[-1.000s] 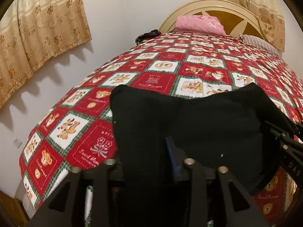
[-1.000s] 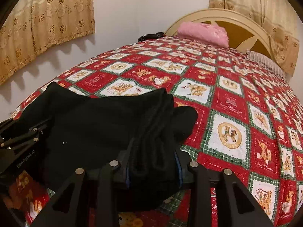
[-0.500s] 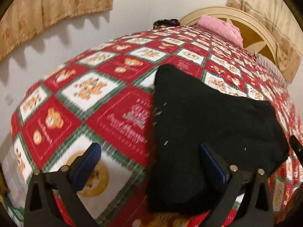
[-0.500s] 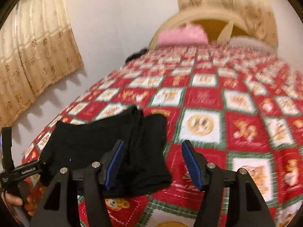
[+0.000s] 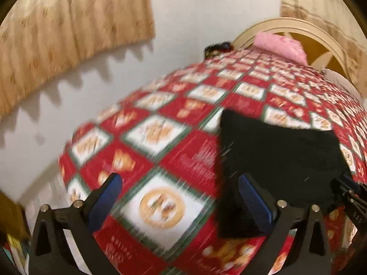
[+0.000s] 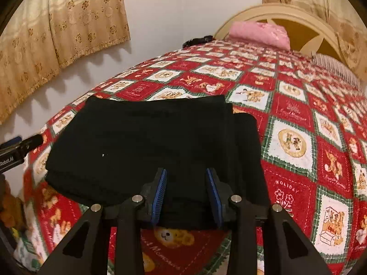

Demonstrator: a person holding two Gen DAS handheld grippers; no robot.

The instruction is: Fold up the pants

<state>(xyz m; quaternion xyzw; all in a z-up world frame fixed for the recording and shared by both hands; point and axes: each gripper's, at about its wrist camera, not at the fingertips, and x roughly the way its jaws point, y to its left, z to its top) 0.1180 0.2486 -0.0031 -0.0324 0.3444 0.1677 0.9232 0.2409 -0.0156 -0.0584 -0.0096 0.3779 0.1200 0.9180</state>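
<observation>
The black pants (image 6: pixel 149 142) lie folded into a thick rectangle on the red teddy-bear bedspread (image 6: pixel 296 142), near the bed's front left corner. My right gripper (image 6: pixel 186 172) straddles the near edge of the fold, its jaws closing, with black fabric filling the gap between the blue pads (image 6: pixel 160 188). In the blurred left wrist view my left gripper (image 5: pixel 179 181) stands wide open over bare bedspread (image 5: pixel 160 135), just left of the pants (image 5: pixel 282 155). Its right finger (image 5: pixel 252 201) overlaps their left edge without gripping anything. It also shows as a black tip (image 6: pixel 20 146) left of the pants.
A pink pillow (image 6: pixel 259 34) leans on the cream headboard (image 6: pixel 298 16) at the far end, with a small black object (image 6: pixel 197 41) beside it. A striped cushion (image 6: pixel 337 68) lies far right. A white wall and beige curtains (image 6: pixel 57 34) run along the bed's left edge.
My left gripper let go of the pants, opened wide and drew off to the left. My right gripper opened, pulled back, then came forward and narrowed around the near edge again. The pants now lie flat.
</observation>
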